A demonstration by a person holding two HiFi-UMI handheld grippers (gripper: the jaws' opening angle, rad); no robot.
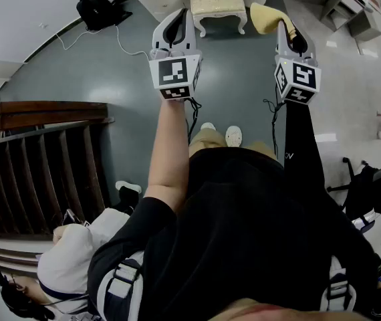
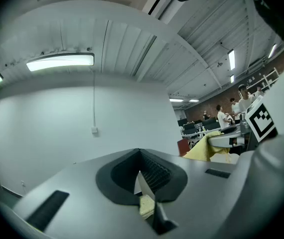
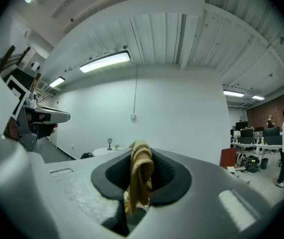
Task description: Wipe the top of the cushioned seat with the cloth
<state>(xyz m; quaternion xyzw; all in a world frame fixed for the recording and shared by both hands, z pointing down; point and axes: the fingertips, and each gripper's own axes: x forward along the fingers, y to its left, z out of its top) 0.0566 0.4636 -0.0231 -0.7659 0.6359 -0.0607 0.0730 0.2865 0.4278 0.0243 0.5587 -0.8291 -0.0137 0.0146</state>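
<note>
The cushioned seat [image 1: 218, 2], a cream stool with white legs, stands on the grey floor far ahead at the top of the head view. My right gripper [image 1: 285, 28] is held up in the air, shut on the yellow cloth [image 1: 267, 17], which hangs to the left of its jaws. In the right gripper view the cloth [image 3: 141, 176] is draped between the closed jaws. My left gripper [image 1: 176, 17] is raised beside it, shut and holding nothing. The left gripper view sees the cloth [image 2: 207, 151] off to the right. Both grippers are well short of the seat.
A black bag [image 1: 99, 9] with a cable lies on the floor at far left. A dark wooden stair railing [image 1: 37, 166] runs along the left. A person in white [image 1: 77, 259] crouches at lower left. White furniture [image 1: 344, 5] stands at upper right.
</note>
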